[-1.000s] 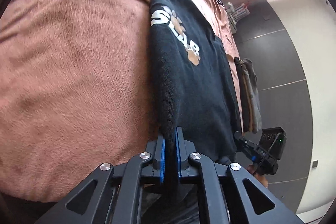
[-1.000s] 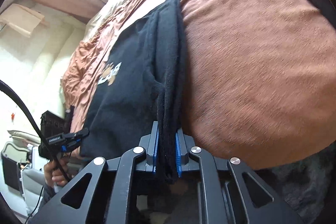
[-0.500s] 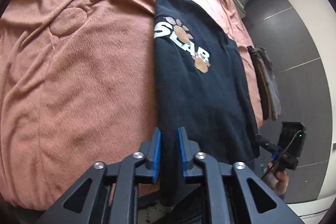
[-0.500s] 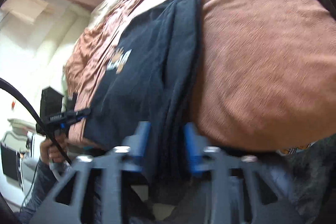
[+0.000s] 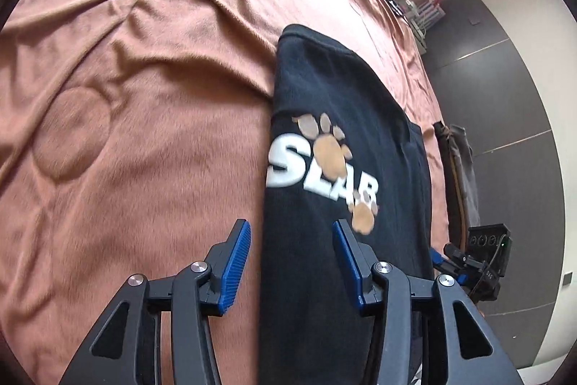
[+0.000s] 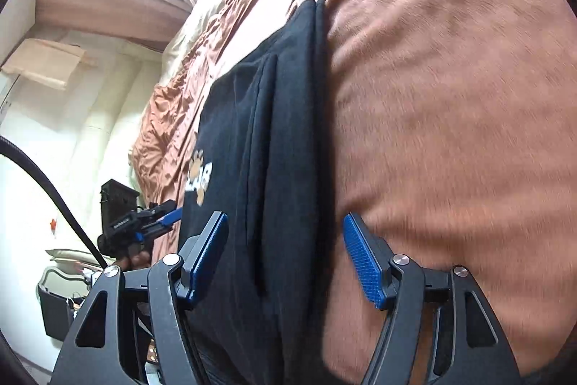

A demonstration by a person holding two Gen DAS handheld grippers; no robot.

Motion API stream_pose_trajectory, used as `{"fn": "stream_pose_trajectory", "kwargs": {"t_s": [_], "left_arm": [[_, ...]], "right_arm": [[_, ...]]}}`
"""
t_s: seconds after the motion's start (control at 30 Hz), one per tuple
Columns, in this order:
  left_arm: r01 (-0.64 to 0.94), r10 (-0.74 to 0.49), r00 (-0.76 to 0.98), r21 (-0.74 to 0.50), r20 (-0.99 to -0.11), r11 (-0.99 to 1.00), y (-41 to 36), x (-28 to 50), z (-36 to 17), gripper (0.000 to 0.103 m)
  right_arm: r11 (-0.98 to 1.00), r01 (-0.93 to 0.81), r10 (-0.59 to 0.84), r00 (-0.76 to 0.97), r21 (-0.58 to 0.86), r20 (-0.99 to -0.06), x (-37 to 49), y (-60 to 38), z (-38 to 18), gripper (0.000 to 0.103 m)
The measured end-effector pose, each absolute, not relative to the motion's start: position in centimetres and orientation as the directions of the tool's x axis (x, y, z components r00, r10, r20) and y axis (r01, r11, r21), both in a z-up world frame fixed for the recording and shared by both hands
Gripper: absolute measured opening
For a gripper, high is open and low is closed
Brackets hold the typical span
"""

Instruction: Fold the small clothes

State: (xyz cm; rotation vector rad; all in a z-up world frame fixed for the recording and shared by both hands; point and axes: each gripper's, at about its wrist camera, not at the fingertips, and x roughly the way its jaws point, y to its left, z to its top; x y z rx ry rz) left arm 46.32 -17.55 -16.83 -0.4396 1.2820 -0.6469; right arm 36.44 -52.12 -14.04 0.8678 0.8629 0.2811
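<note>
Black folded top (image 5: 335, 139) on brown blanket (image 5: 144, 118), near hem cut off, both grippers' jaws spread

You work over a bed under a rust-brown blanket (image 5: 144, 139), creased toward its far edge. Beside it lies a dark tiled floor (image 5: 512, 103); bright daylight washes the pale wall (image 6: 47, 147).

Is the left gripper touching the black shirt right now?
Cannot tell. In the left wrist view the left gripper is open, its fingers straddling the black shirt edge with brown blanket showing beside one, but the other overlaps the cloth.
</note>
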Motion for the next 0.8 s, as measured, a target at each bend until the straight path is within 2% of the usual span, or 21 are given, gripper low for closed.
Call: {"fn": "stream_pose_trajectory", "kwargs": {"t_s": [0.2, 0.33, 0.53, 0.7, 0.8], "left_arm": [[0.202, -0.686, 0.147, -0.658, -0.712, 0.726, -18.6, 49.7, -17.2, 0.049], [0.217, -0.697, 0.134, -0.665, -0.705, 0.715, -19.7, 51.8, -17.5, 0.049], [0.231, -0.697, 0.127, -0.662, -0.706, 0.713, -20.7, 54.3, -17.9, 0.048], [0.231, -0.694, 0.122, -0.660, -0.710, 0.715, -21.4, 56.2, -18.3, 0.038], [0.221, -0.702, 0.135, -0.670, -0.699, 0.709, -21.5, 57.5, -18.4, 0.028]], "right_arm": [[0.614, 0.081, 0.577, 0.633, 0.785, -0.516, 40.2, -52.3, -15.1, 0.064], [0.589, 0.104, 0.579, 0.637, 0.801, -0.508, 42.6, -52.7, -15.9, 0.053], [0.599, 0.090, 0.592, 0.620, 0.796, -0.515, 45.7, -52.6, -16.4, 0.050], [0.613, 0.067, 0.603, 0.604, 0.787, -0.521, 47.8, -52.2, -16.1, 0.050], [0.618, 0.064, 0.606, 0.596, 0.783, -0.527, 49.1, -52.0, -16.0, 0.046]]}}
